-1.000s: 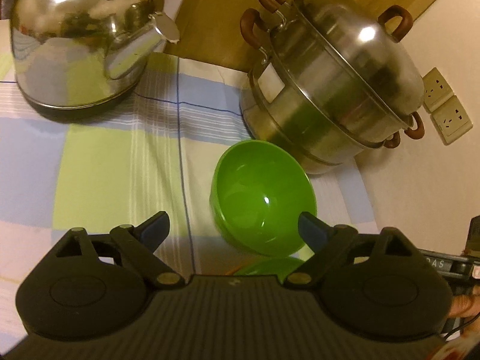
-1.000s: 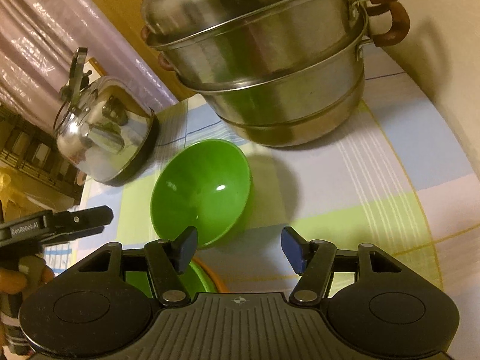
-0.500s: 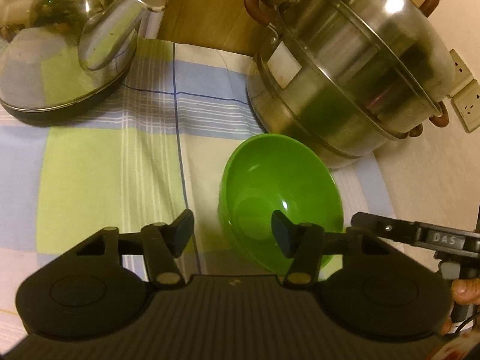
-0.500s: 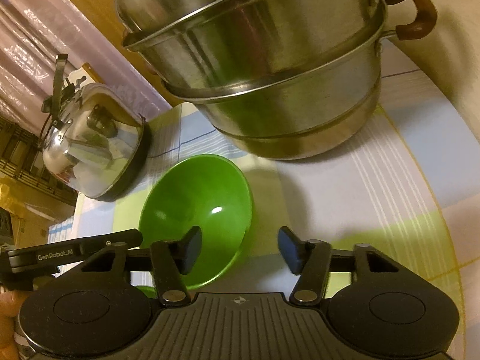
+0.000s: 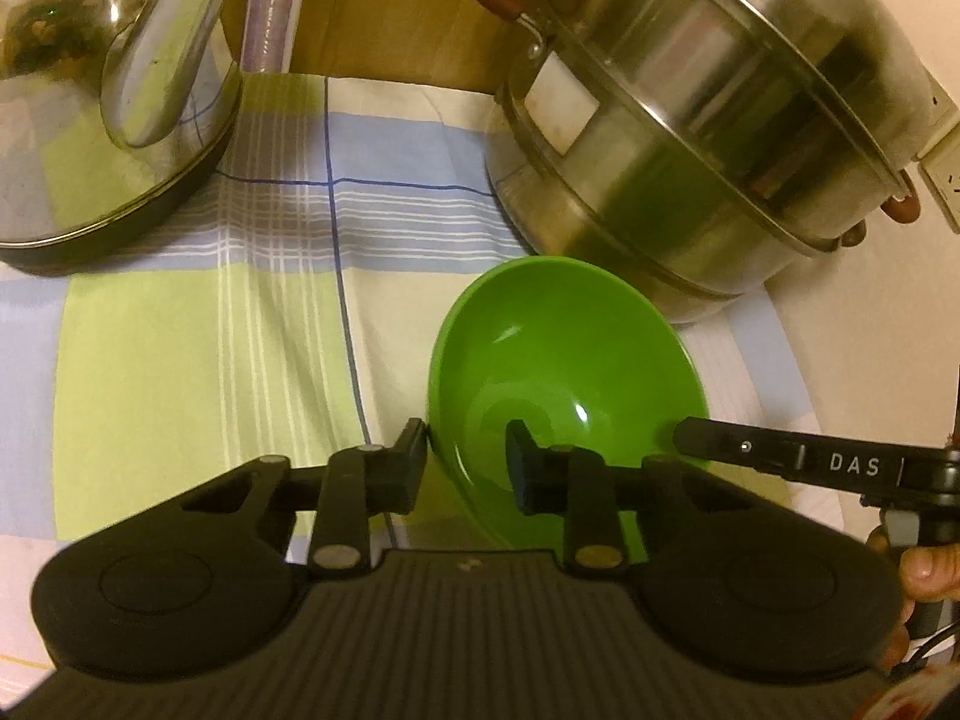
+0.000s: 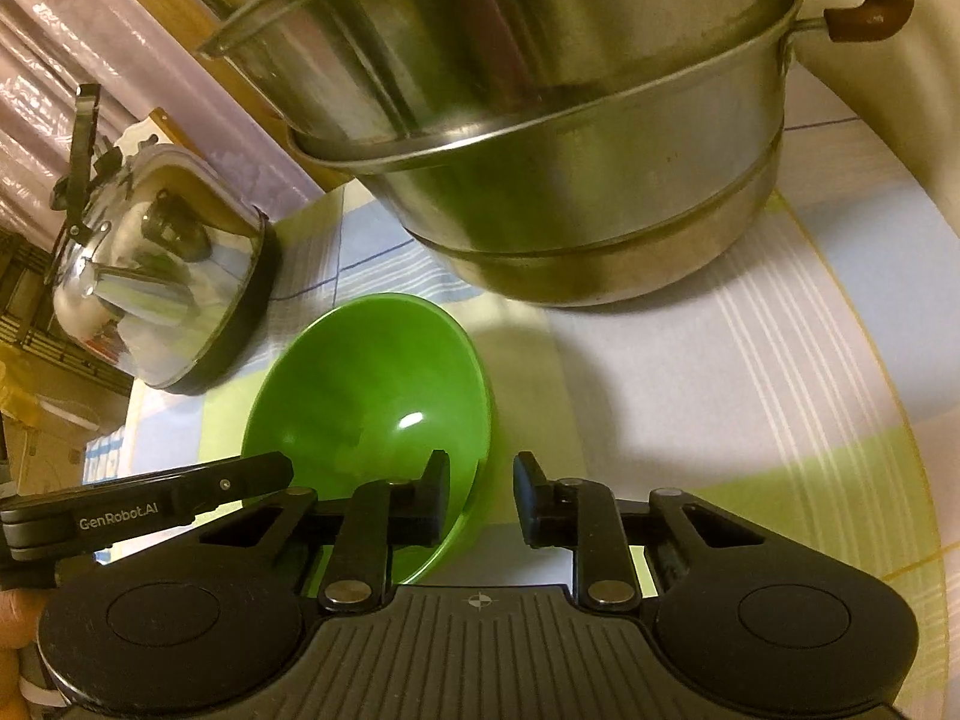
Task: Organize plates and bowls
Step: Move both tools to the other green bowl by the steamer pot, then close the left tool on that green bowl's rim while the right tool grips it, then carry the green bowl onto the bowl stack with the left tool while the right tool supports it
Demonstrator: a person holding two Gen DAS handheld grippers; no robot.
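A green bowl (image 5: 564, 372) sits on the checked tablecloth in front of the steamer pot. My left gripper (image 5: 468, 456) straddles the bowl's near left rim, one finger outside and one inside, jaws narrowed with a gap still showing. In the right wrist view the same bowl (image 6: 372, 402) has its right rim between the fingers of my right gripper (image 6: 480, 495), also narrowed around the rim. Each gripper's finger shows in the other's view at the bowl's far side.
A large steel steamer pot (image 5: 708, 120) with brown handles stands right behind the bowl. A steel kettle (image 5: 108, 90) stands at the back left. The checked tablecloth (image 5: 180, 360) covers the table. A wall socket (image 5: 942, 174) is at the right.
Both grippers moved in onto the bowl's rim from opposite sides and their jaws narrowed around it. The bowl has stayed in place.
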